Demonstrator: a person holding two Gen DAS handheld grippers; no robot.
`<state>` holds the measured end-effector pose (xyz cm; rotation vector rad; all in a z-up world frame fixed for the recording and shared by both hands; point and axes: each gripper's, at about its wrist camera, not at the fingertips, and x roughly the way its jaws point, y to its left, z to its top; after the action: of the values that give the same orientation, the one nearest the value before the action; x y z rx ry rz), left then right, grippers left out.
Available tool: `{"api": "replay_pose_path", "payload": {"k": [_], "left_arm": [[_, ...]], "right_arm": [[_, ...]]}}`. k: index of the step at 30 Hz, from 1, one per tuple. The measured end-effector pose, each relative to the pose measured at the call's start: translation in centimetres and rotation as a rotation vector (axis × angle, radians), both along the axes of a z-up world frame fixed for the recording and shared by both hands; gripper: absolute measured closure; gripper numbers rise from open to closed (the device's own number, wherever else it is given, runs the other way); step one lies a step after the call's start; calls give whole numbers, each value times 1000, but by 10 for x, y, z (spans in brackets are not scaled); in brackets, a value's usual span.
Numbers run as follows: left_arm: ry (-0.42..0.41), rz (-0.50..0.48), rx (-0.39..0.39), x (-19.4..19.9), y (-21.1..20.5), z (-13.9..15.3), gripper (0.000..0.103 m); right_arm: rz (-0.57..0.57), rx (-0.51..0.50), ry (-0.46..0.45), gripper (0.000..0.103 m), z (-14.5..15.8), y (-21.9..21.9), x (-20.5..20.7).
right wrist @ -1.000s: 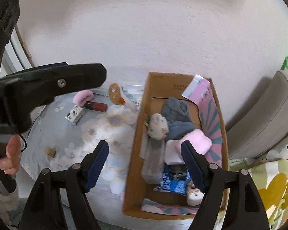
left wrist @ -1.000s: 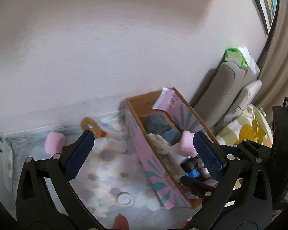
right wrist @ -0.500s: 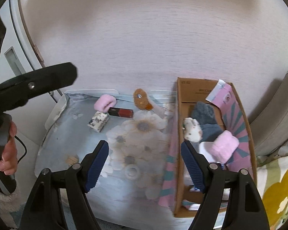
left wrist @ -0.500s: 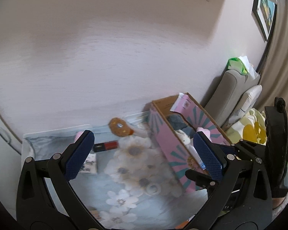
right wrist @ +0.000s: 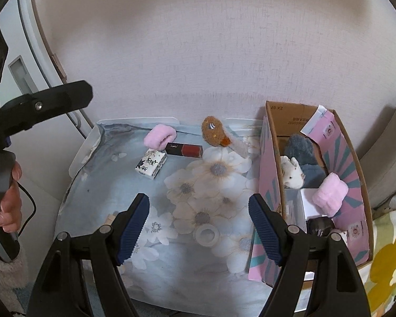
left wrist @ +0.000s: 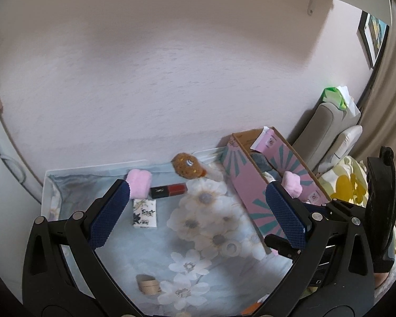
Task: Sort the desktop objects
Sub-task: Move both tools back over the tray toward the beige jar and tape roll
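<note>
On the counter (right wrist: 97, 185) a pink puff (right wrist: 159, 136), patterned box (right wrist: 151, 164), red lipstick (right wrist: 184, 149) and tape ring (right wrist: 207, 235) are left unsorted. Both the left gripper (left wrist: 198, 211) and the right gripper (right wrist: 198, 227) are held spread and empty. The lipstick, judged slippery, could be rolled away or pinched alongside its crowded neighbours beside the cardboard box (right wrist: 266, 174).

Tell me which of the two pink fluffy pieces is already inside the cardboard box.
The pink fluffy piece lying on the white item by the box's right wall. The other pink fluffy piece lies on the floral cloth, touching the dark red lipstick.
</note>
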<state>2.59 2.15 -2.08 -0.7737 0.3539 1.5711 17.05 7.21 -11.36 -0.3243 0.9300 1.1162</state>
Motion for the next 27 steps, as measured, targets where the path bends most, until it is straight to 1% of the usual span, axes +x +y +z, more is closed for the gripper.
{"api": "replay_pose_path", "payload": {"k": [5, 7, 12, 15, 19, 21, 25, 27], "left_arm": [[6, 4, 1, -13, -9, -4, 1], [13, 13, 3, -19, -14, -6, 1], [54, 49, 9, -40, -29, -12, 1], [59, 62, 17, -51, -44, -24, 1], [15, 97, 13, -60, -63, -57, 1], [-1, 108, 11, -58, -76, -83, 1], [-5, 108, -68, -46, -86, -139, 4], [-4, 100, -93, -40, -88, -160, 6]], "right_arm": [[-16, -5, 5, 29, -2, 4, -3], [-22, -22, -2, 29, -5, 6, -3], [-48, -30, 0, 29, -12, 3, 2], [-60, -24, 13, 29, -19, 1, 1], [-95, -13, 8, 29, -39, 3, -12], [-118, -13, 11, 29, -54, 3, -20], [-187, -10, 28, 29, -92, -5, -34], [-209, -25, 18, 29, -107, -6, -38]]}}
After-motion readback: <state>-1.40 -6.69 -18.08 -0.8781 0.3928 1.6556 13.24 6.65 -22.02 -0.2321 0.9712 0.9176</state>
